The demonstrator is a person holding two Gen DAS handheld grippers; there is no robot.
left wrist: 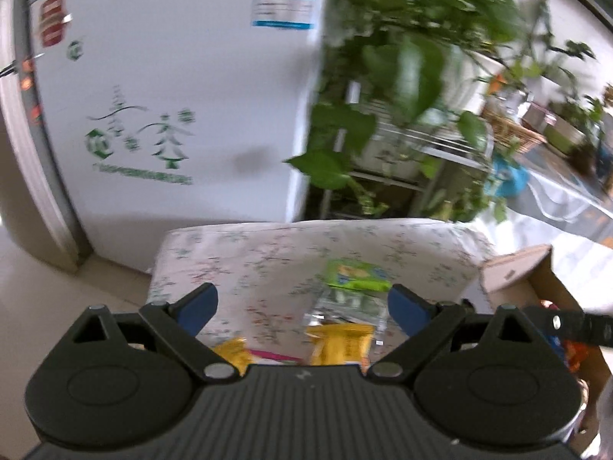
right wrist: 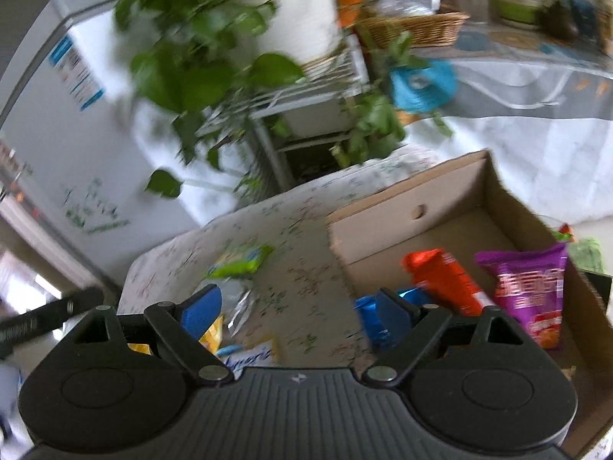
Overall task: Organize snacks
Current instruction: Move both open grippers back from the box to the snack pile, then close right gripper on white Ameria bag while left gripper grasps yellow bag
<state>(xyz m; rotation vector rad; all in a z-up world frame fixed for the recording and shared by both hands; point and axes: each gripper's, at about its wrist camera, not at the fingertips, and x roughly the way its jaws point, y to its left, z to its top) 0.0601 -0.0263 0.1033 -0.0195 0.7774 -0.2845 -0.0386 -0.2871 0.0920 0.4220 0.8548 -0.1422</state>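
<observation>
Right wrist view, cardboard box (right wrist: 452, 207) holding purple bag (right wrist: 530, 291), red packet (right wrist: 444, 280), blue packet (right wrist: 369, 318), both tongs (right wrist: 297, 306) spread empty.

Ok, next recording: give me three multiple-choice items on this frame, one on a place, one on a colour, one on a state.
1. Where is the purple snack bag?
A. inside the brown cardboard box
B. on the floral-cloth table
C. in a gripper

2. What colour is the snack packet lying farthest out on the table?
A. red
B. green
C. black

3. How are the left gripper and right gripper?
A. both shut
B. one shut on a bag
C. both open

Answers: 1 A, it stands between the box walls. 2 B, its wrapper is green. 3 C, the blue pads stand wide apart, holding nothing.
</observation>
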